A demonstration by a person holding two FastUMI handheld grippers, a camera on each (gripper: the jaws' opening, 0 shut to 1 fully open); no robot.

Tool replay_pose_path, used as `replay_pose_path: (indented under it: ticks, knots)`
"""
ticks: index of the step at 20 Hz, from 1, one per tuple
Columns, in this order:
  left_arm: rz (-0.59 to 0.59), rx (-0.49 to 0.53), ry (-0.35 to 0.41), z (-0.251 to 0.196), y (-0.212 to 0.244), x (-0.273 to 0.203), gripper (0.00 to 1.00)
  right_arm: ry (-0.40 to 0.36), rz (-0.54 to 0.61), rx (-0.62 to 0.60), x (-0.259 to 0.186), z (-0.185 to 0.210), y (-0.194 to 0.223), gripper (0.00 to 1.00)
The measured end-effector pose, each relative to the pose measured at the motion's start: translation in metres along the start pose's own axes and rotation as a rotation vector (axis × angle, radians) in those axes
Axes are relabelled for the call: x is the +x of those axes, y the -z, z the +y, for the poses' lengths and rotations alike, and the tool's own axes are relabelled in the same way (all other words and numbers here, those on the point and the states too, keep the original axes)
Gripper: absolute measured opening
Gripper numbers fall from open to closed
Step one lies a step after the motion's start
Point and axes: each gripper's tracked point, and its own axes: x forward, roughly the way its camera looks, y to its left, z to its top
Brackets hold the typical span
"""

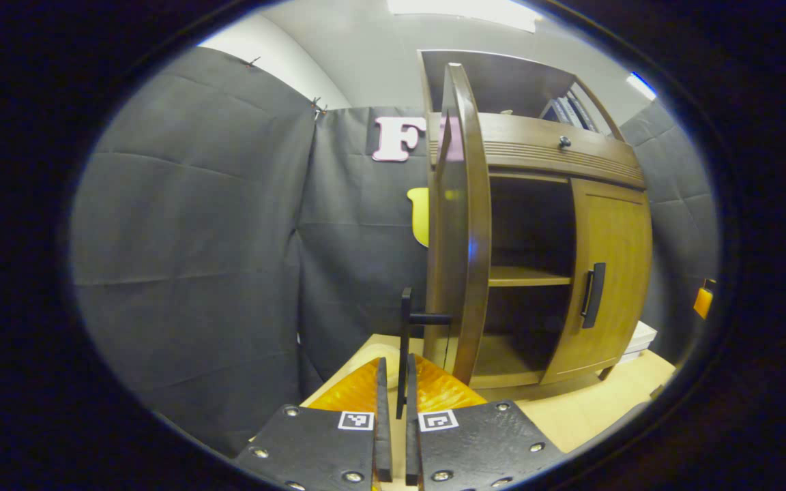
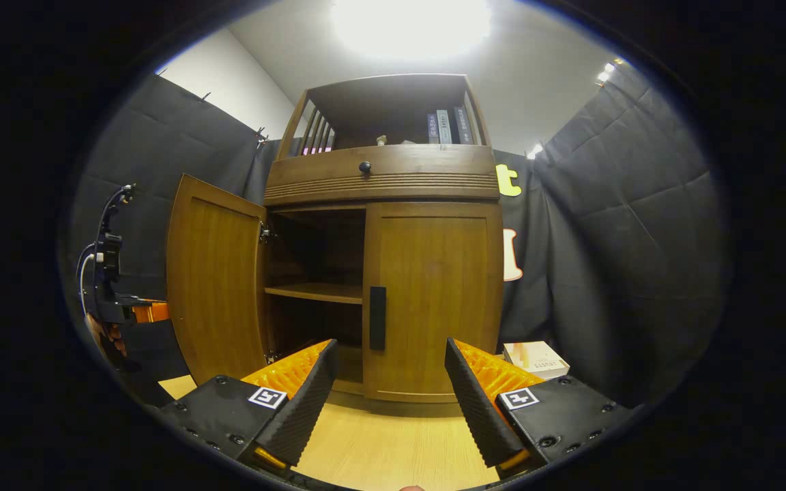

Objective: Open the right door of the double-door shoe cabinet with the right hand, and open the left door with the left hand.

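1. On the wooden floor (image 2: 393, 450) of the booth stands the shoe cabinet (image 2: 383, 184), with its left door (image 2: 212, 286) swung wide and its right door (image 2: 434, 293) closed flush.
2. At the left, the left gripper (image 1: 394, 402) has its jaws pressed together on the left door's handle (image 1: 405, 341), a thin dark bar standing off the door's free edge; the pinch looks firm.
3. Inside the open left half, a bare shelf (image 2: 318, 292) crosses the dark compartment.
4. Further right, the right door's handle (image 2: 377, 318) is a slim vertical bar near the door's inner edge, the natural place to take hold.
5. The right gripper (image 2: 389, 389) hangs just before that door with jaws spread wide, pinching nothing.
6. Judged by looks, the door is stiff, solid wood on side hinges: rigid, fairly heavy, swinging in an arc, so a pull should follow that arc.
7. Beside the cabinet's right foot lies a small box (image 2: 536, 358).
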Motion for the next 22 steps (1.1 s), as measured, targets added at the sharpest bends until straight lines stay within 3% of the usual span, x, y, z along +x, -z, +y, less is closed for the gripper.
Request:
replay_pose_path:
  ticks: [3,5,13,17,22]
  knots:
    - [-0.016,0.004,-0.054,0.030,-0.003,-0.009,0.12,-0.022,-0.012,0.006,0.020,0.013,-0.006,0.98]
    - [-0.020,-0.020,-0.048,0.037,-0.005,-0.015,0.09,-0.028,-0.008,0.019,0.035,0.022,-0.008,0.97]
    - [-0.044,0.015,-0.074,0.045,-0.010,-0.075,0.12,0.009,0.025,0.052,0.110,0.022,-0.001,0.98]
    - [-0.054,0.017,-0.079,0.045,-0.012,-0.112,0.51,0.033,0.045,0.058,0.147,0.016,0.012,0.98]
    - [-0.067,-0.013,-0.169,0.072,-0.022,-0.151,0.99,0.057,0.069,0.051,0.195,0.009,0.025,0.98]
